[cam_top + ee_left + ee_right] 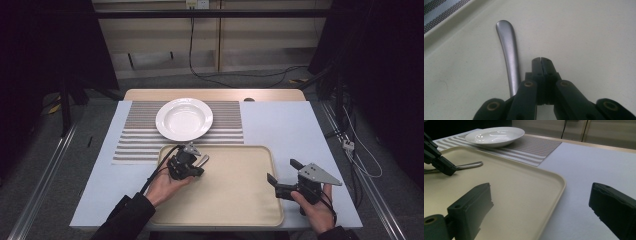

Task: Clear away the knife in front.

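Jaws first: left gripper [541, 59] clenched with nothing between the pads, the spoon handle [509, 53] lying just beside them at centre-left of the left gripper view; right gripper [283, 174] released, jaws wide, straddling the tray's right rim at lower right of the high view. By size: table [280, 120] across the middle of the high view, striped mat [135, 135] at upper left, tray [235, 190] at lower centre, white plate [184, 119] on the mat just above the tray, handle at the tray's upper left.
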Available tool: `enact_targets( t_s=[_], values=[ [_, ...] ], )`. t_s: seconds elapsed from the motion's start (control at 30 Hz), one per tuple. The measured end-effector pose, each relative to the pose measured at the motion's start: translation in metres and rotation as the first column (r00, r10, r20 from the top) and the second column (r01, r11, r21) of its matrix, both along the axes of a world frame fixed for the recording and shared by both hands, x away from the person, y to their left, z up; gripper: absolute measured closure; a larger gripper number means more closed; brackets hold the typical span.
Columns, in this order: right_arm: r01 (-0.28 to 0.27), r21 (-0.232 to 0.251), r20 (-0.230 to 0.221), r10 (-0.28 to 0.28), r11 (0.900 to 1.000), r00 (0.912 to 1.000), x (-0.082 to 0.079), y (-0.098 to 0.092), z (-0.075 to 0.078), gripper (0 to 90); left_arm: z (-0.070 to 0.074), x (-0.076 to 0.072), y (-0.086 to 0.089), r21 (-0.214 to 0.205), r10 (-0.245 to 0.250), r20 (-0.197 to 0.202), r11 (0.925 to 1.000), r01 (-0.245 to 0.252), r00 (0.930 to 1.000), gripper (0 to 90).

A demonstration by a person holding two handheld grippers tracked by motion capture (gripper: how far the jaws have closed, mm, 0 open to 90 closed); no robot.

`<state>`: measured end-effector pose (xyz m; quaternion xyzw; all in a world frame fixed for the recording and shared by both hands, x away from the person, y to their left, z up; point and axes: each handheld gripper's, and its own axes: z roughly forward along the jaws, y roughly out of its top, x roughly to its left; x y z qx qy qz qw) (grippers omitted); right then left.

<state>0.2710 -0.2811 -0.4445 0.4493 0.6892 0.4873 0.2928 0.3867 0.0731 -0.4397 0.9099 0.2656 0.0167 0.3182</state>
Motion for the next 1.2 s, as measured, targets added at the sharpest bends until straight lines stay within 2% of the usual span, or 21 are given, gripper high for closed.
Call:
enact_targets(
  t_s=[0.03,0.07,0.17,0.3,0.37,0.67,0.87,0.93,1.2],
  values=[
    [0.0,0.0,0.0,0.0,1.0,1.0,0.0,0.0,0.0,4.4,0.0,0.0,0.0,0.013,-0.025,0.011,0.9996,0.025,0.9996,90.0],
    [-0.002,0.001,0.001,0.002,1.0,1.0,0.0,0.0,0.0,4.4,0.002,0.002,0.002,0.028,-0.027,0.005,0.9993,0.027,0.9996,90.0],
    [-0.006,0.001,0.001,0.006,1.0,1.0,0.0,0.001,0.0,4.4,0.002,0.006,0.006,0.019,-0.003,-0.035,0.9998,0.004,0.9994,90.0],
    [-0.008,0.001,0.002,0.008,1.0,1.0,0.0,0.001,0.0,4.4,0.003,0.008,0.009,0.036,0.0,-0.022,0.9994,0.001,0.9998,90.0],
    [-0.008,0.002,0.002,0.008,1.0,1.0,0.001,0.001,0.0,4.4,0.003,0.008,0.009,0.038,0.017,-0.011,0.9991,-0.017,0.9998,90.0],
    [-0.008,0.006,0.001,0.008,1.0,1.0,0.001,0.001,0.0,4.4,0.004,0.012,0.015,0.044,0.043,-0.04,0.9982,-0.042,0.9983,90.0],
    [-0.01,0.006,0.0,0.01,0.9999,1.0,0.0,0.001,0.0,4.4,0.005,0.014,0.019,0.059,0.053,-0.04,0.997,-0.05,0.9978,90.0],
    [-0.011,0.004,0.0,0.011,0.9999,0.9999,0.001,0.001,0.0,4.4,0.005,0.015,0.019,0.051,0.069,-0.054,0.9965,-0.066,0.9962,90.0],
    [-0.011,0.004,0.0,0.011,0.9999,0.9999,0.001,0.001,0.0,4.4,0.006,0.014,0.021,0.075,0.085,-0.04,0.9938,-0.082,0.9956,90.0]
  ],
)
